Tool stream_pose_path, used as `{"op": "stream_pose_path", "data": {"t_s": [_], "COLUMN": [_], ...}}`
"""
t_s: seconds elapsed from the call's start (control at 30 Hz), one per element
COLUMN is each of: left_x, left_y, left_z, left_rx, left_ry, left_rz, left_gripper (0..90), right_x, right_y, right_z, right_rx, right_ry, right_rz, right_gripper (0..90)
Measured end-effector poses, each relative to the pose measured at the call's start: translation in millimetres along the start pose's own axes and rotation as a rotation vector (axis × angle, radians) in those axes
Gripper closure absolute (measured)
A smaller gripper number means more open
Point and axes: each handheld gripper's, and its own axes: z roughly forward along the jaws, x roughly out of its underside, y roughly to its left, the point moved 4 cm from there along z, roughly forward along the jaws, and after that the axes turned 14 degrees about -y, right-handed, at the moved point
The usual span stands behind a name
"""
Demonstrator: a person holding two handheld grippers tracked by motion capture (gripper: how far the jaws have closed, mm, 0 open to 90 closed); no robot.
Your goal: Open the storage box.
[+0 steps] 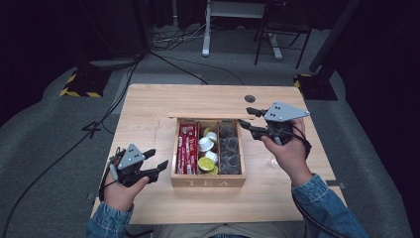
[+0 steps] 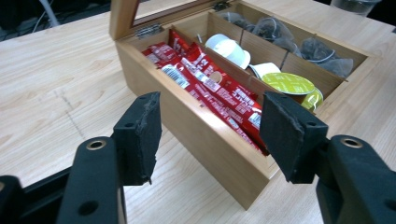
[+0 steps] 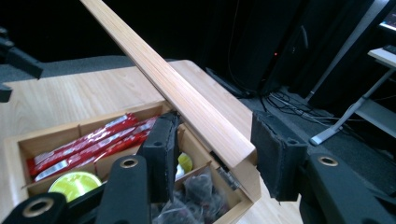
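Right gripper view looks along the right claw (image 3: 212, 156), whose black padded jaws stand apart on either side of the corner of the raised lid (image 3: 187, 107); whether the pads press on the wood I cannot tell. The lid is a flat plank of pale wood, tilted up and back from the box (image 3: 14, 154). In the high view the right claw (image 1: 251, 121) sits at the far right corner of the box (image 1: 208, 181), with the lid (image 1: 213, 116) seen edge-on as a thin strip along its far side.

The left claw (image 1: 157, 159) hovers just beside the box's left wall, jaws released with nothing gripped; in the left gripper view the near corner of the box (image 2: 210, 140) lies between the rough foam pads (image 2: 140, 135).

The box is light wood with three long compartments: red glossy sachets (image 2: 210, 86) on the left, round white and lime-lidded pods (image 2: 287, 84) in the middle, dark mesh tea bags (image 2: 322, 49) on the right. It rests mid-desk (image 1: 148, 106), a pale wood-grain top
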Motion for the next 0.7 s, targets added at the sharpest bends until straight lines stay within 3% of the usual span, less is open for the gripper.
{"op": "stream_pose_path", "data": {"t_s": [0.37, 0.7], "left_x": [7.5, 8.5], "left_y": [6.0, 10.5], "left_z": [-10.4, -9.0], "left_rx": [-0.047, -0.051], "left_ry": [0.0, 0.002], "left_rz": [-0.023, -0.029], "left_gripper": [38.0, 38.0], "right_x": [-9.5, -18.5], "right_y": [-19.7, -41.2], "right_z": [13.0, 28.5], "right_rx": [0.037, 0.067], "right_ry": [-0.038, -0.038], "right_rz": [0.014, 0.042], "right_gripper": [53.0, 53.1]}}
